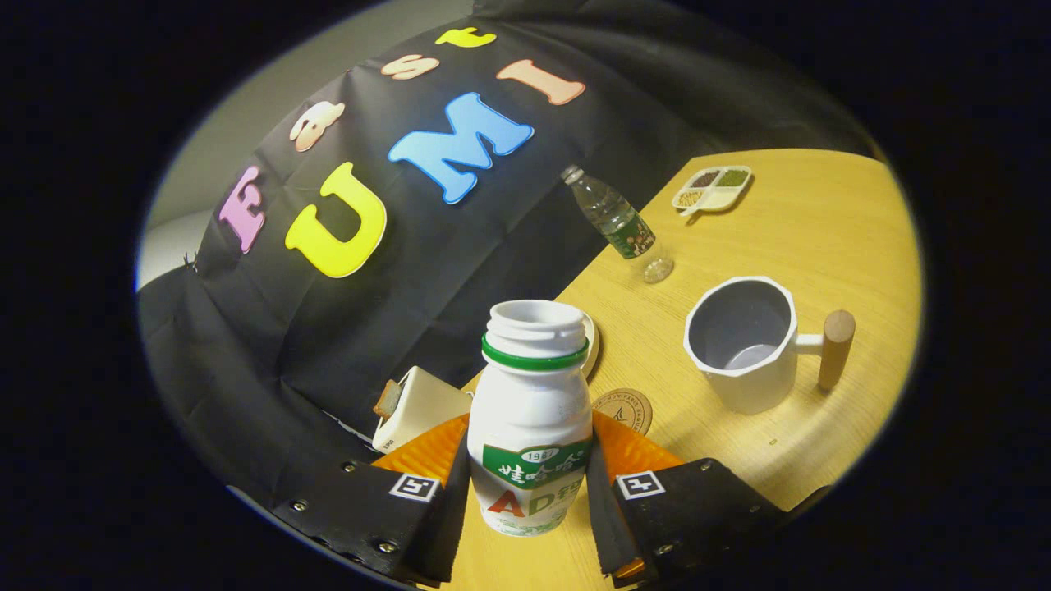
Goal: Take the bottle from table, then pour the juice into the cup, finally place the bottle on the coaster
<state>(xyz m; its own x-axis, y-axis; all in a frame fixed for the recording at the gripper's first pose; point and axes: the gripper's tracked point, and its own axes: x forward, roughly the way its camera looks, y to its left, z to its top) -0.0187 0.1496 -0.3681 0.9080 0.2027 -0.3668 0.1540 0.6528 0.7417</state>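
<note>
the gripper [530,484] is tilted, so the whole scene ahead of it leans to one side. its two fingers reach forward and are closed in on the bottle [531,427], one on each flank of the bottle's lower body, both pressing against it at about label height. the ribbed pads [427,450] lie flat along the bottle's sides, and the bottle stands straight between them, its open neck rising well above the fingertips. each finger carries a small square marker near its base, and the dark finger mounts with their screws spread outward below. the bottle's base sits at or just over the surface [821,246]; contact there cannot be told.
</note>
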